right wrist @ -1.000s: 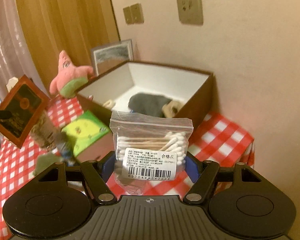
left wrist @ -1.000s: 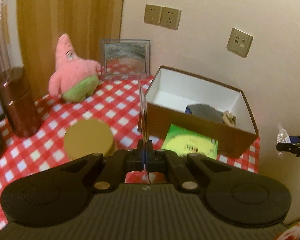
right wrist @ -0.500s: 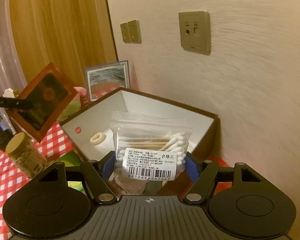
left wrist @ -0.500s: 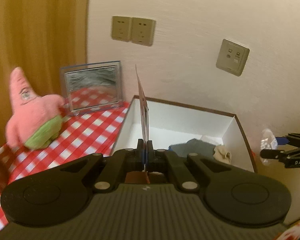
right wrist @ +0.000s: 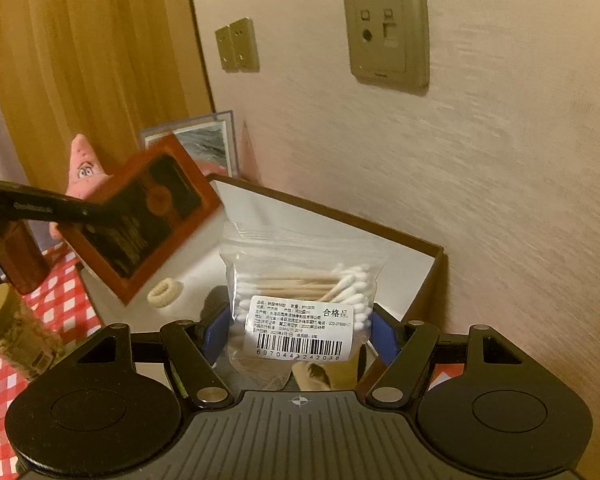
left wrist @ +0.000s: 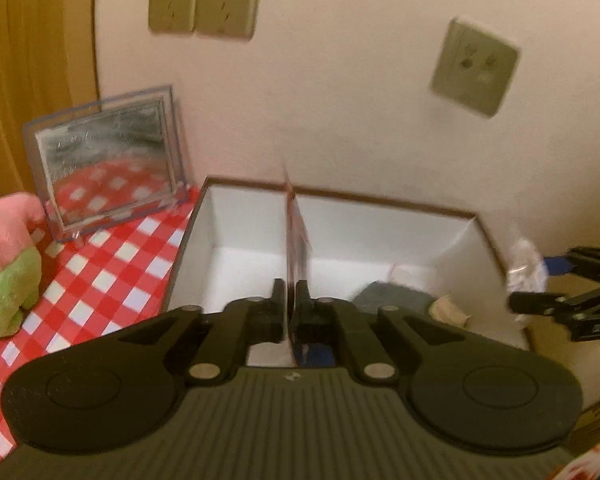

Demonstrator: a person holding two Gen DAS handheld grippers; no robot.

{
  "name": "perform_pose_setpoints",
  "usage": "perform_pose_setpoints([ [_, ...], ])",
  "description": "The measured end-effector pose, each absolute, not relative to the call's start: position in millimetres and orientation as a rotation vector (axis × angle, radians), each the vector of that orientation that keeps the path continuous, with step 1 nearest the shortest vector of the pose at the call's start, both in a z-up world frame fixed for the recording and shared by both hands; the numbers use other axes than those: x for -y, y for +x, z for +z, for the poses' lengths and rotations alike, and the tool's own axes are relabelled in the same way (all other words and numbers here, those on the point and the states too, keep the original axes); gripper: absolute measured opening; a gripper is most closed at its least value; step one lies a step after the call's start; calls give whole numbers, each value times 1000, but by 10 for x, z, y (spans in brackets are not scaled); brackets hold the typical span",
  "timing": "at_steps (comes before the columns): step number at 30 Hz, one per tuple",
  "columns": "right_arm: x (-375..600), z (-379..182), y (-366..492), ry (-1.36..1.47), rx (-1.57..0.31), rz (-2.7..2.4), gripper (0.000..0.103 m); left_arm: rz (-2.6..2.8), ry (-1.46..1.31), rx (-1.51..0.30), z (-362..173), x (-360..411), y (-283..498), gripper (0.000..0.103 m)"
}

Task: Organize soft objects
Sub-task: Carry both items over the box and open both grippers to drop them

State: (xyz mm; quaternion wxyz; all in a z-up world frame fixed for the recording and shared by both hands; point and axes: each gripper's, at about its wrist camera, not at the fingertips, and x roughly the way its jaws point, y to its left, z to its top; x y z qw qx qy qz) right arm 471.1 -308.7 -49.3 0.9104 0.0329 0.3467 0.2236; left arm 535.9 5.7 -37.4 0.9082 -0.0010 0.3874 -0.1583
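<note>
Both grippers have swung in over the box (left wrist: 380,216) now, so drops look close. The left gripper (left wrist: 290,300) pinches a thin red packet (right wrist: 140,220) edge-on; the right gripper (right wrist: 296,332) clamps the cotton swab bag (right wrist: 300,292). A grey cloth (left wrist: 392,300) and hair tie (right wrist: 165,292) already lie inside; the pink plush (left wrist: 4,264) waits far left.

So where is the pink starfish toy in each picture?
Left wrist view: the pink starfish toy sits at the far left edge, on the checked cloth.
Right wrist view: its face peeks out upper left, behind the red packet.
Shared landmark: the clear picture frame beside it.
</note>
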Motion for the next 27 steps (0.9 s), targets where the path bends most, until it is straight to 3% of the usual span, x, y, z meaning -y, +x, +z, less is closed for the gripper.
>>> perform_pose_setpoints([
  [2, 3080, -516, 4753, 68, -723, 457, 71, -298, 13, -842, -482, -71, 5434, 24],
  [13, 2917, -633, 4865, 50, -772, 483, 71, -245, -37, -887, -598, -319, 5366, 24],
  [24, 2624, -640, 4941, 51, -757, 539, 71, -205, -74, -900, -544, -391, 5234, 33],
  [27, 2568, -614, 4962, 81, -739, 546, 82, -202, -70, -899, -521, -360, 5182, 34],
])
